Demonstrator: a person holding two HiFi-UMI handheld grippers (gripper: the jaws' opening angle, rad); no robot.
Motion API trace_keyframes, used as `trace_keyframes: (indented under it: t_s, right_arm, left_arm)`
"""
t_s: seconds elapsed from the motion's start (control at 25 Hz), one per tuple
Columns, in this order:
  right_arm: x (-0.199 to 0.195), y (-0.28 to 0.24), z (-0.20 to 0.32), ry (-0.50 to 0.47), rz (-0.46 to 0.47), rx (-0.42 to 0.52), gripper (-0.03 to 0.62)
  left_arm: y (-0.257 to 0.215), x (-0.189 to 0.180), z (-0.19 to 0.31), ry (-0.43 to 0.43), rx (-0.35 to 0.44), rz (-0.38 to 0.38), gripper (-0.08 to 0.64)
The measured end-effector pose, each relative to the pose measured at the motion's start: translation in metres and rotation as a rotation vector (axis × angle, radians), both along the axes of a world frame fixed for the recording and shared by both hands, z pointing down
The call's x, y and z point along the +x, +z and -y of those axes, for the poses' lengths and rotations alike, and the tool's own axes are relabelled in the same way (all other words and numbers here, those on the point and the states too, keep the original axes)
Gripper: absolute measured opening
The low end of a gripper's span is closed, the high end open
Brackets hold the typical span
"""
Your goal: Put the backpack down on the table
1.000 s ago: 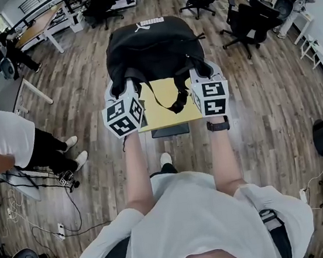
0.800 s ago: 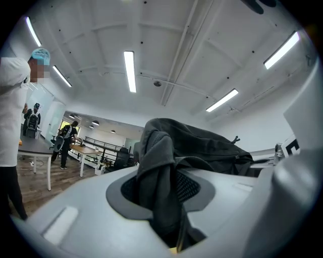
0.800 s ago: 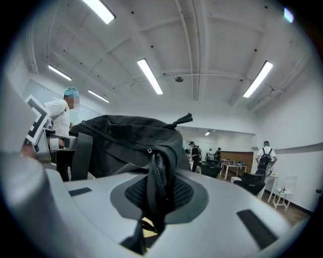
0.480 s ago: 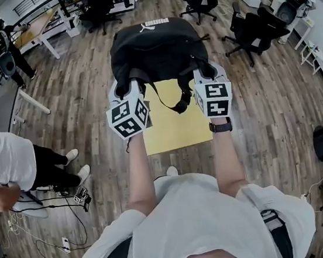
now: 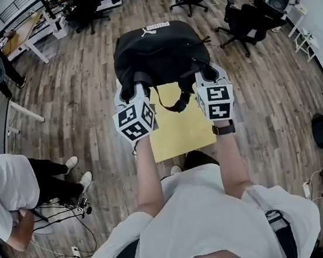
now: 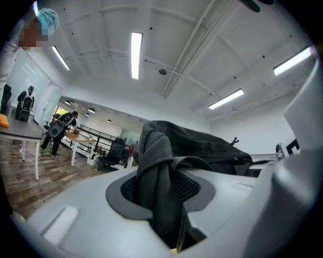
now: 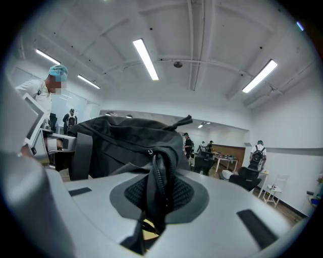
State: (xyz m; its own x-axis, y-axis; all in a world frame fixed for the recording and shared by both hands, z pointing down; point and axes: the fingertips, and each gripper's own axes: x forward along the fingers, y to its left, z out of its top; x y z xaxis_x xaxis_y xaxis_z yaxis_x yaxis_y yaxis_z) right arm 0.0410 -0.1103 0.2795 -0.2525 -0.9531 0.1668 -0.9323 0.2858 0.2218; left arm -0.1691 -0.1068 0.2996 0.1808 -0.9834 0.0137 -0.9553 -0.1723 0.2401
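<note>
1. The backpack [image 5: 157,52], black with a white logo at its far end, hangs between the two tools in front of the person. In the head view it covers the far edge of the yellow bench [image 5: 180,137]. Whether its underside touches the bench top cannot be told.
2. The left tool [image 5: 135,93] is clenched on a thick fold of the backpack's dark fabric at the bag's near left corner. In the left gripper view the fold fills the gap between the jaws and rises out of it.
3. The right tool [image 5: 205,77] is clenched on the bag's near right corner. In the right gripper view a zipped seam of the backpack is pinched between the jaws.
4. A black strap [image 5: 176,103] droops in a loop between the two tools, above the bench top.
5. Both forearms reach forward, side by side. A dark wristwatch [image 5: 223,128] sits on the right wrist.
6. Surroundings: wooden floor [image 5: 87,105], black office chairs [image 5: 248,22] at upper right, and a bystander [image 5: 7,187] in a white shirt at the left edge.
</note>
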Motion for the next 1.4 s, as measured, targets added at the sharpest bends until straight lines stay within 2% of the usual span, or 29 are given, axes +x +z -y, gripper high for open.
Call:
trace_keyframes:
  t_s: [0.2,0.6,0.76,1.4]
  right_arm:
    - [0.009,0.009,0.024,0.026,0.008,-0.027,0.044]
    - [0.009,0.015,0.092,0.008,0.028,-0.036,0.044]
    - [0.013,0.035,0.110,-0.003,0.016,-0.082,0.046]
    - [0.011,0.110,0.186,-0.024,0.021,-0.232,0.048]
  left_arm:
    - [0.007,0.009,0.027,0.023,-0.022,0.010,0.124]
    - [0.010,0.008,0.094,-0.001,-0.018,0.009,0.126]
    - [0.034,0.013,0.110,-0.007,-0.065,-0.012,0.126]
    - [0.108,0.012,0.181,-0.010,-0.192,0.026,0.115]
